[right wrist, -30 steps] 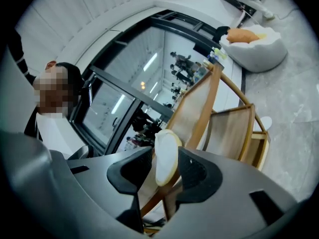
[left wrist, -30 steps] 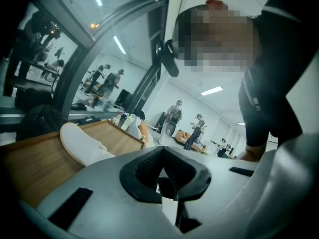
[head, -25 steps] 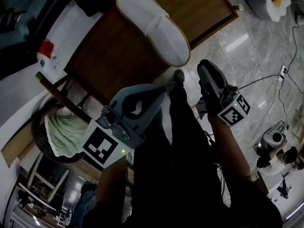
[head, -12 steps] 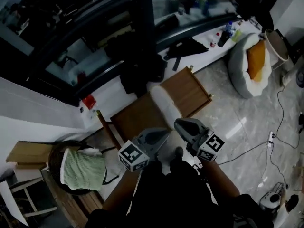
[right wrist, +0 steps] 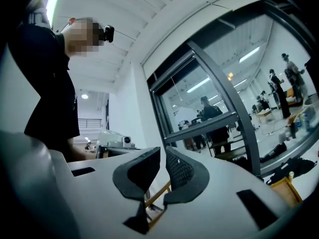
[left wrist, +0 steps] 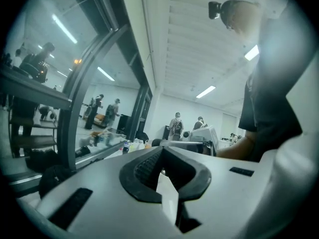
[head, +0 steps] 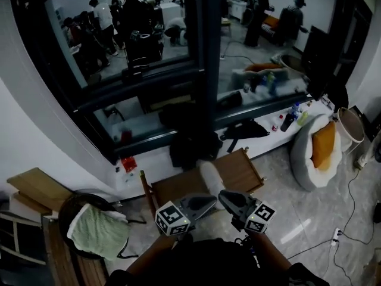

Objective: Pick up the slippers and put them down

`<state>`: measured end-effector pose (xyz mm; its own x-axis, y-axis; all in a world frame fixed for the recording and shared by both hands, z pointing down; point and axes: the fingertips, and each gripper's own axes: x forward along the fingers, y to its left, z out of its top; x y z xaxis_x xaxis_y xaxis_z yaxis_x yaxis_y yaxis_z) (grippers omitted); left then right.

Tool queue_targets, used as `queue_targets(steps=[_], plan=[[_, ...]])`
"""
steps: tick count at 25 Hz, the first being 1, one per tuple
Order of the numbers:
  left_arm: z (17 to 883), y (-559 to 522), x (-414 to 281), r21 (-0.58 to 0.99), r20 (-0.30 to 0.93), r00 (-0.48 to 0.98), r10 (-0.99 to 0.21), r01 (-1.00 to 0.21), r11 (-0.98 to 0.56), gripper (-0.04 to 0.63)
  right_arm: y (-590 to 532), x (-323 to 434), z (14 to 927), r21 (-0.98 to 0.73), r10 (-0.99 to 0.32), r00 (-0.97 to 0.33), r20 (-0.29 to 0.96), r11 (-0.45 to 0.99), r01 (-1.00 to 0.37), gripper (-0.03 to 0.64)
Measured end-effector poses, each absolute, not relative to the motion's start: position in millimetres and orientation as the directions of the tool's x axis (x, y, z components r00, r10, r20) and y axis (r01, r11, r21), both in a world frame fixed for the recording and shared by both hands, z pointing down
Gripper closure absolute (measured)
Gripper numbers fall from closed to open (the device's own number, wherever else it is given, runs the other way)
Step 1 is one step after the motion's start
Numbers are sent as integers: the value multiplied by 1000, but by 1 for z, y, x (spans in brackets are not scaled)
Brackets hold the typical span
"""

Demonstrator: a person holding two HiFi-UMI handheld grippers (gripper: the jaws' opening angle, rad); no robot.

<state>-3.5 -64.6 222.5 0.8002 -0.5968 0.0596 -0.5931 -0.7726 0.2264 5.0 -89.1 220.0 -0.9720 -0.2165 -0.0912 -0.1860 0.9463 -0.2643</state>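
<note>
One white slipper (head: 211,178) lies on a brown wooden board (head: 241,169) on the floor below the window. My two grippers hover side by side above the board's near edge, close to the slipper's near end and clear of it. The left gripper (head: 212,201) is shut with nothing between its pads. In the left gripper view, the left gripper (left wrist: 162,151) points level across the room. The right gripper (head: 221,195) is also shut and empty, and in the right gripper view the right gripper (right wrist: 163,151) faces the window. I see no second slipper.
A big dark-framed window (head: 202,70) fills the far side, with bottles (head: 292,117) and black clothing (head: 193,148) along its white sill. A round basket with a green towel (head: 95,231) stands at the left. A white pet bed with an orange cushion (head: 321,148) sits at the right. Cables (head: 351,177) run across the floor.
The head view has swung up from the floor to the window. Both grippers have risen away from the board. The slipper stays on the board.
</note>
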Motion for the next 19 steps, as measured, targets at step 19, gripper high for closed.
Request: queue_targets(steps=[19], plan=[[180, -51, 64, 246, 112, 742, -661, -666, -705, 584, -81, 79, 187, -326, -89, -995, -50, 943, -68, 571]])
